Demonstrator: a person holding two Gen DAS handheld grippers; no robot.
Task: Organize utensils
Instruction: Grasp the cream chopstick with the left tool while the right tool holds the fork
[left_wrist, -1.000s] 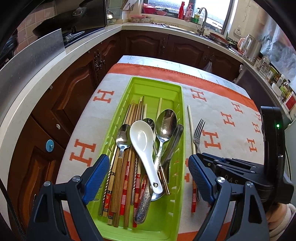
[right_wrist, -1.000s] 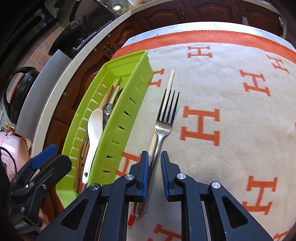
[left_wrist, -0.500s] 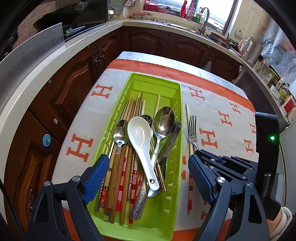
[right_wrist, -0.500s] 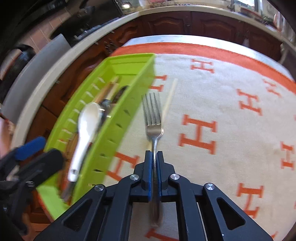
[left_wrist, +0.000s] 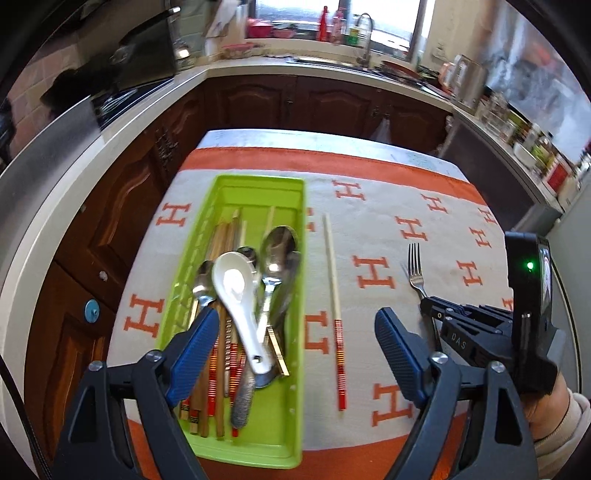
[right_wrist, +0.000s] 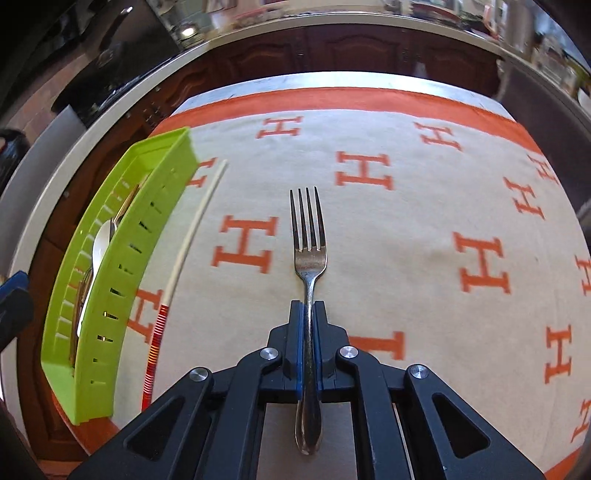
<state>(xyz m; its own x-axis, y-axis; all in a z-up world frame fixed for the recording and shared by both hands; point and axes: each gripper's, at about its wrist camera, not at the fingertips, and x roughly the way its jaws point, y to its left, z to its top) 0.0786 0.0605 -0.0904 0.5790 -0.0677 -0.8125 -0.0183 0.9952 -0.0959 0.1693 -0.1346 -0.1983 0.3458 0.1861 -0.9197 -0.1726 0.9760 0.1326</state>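
My right gripper (right_wrist: 307, 308) is shut on the handle of a steel fork (right_wrist: 308, 236), tines pointing away, lifted over the cloth right of the tray; the same fork (left_wrist: 415, 267) shows in the left wrist view. A lime-green tray (left_wrist: 295, 406) holds a white ceramic spoon (left_wrist: 236, 295), metal spoons (left_wrist: 277, 245) and several chopsticks (left_wrist: 212, 373). One pale chopstick with a red striped end (left_wrist: 334, 306) lies on the cloth just right of the tray (right_wrist: 155, 206). My left gripper (left_wrist: 295, 339) hovers above the tray's near end, its jaws wide and closing, nothing between them.
The table carries a cream cloth with orange H marks (right_wrist: 406, 229) and an orange border. Dark wood cabinets (left_wrist: 314, 107) and a pale counter ring the table. A sink and bottles (left_wrist: 347, 33) stand under the far window. A person's hand and sleeve (left_wrist: 557, 410) hold the right gripper.
My right gripper closed on the fork's handle, lifted it off the cloth and carried it right, away from the tray. My left gripper drew back and up, showing more table.
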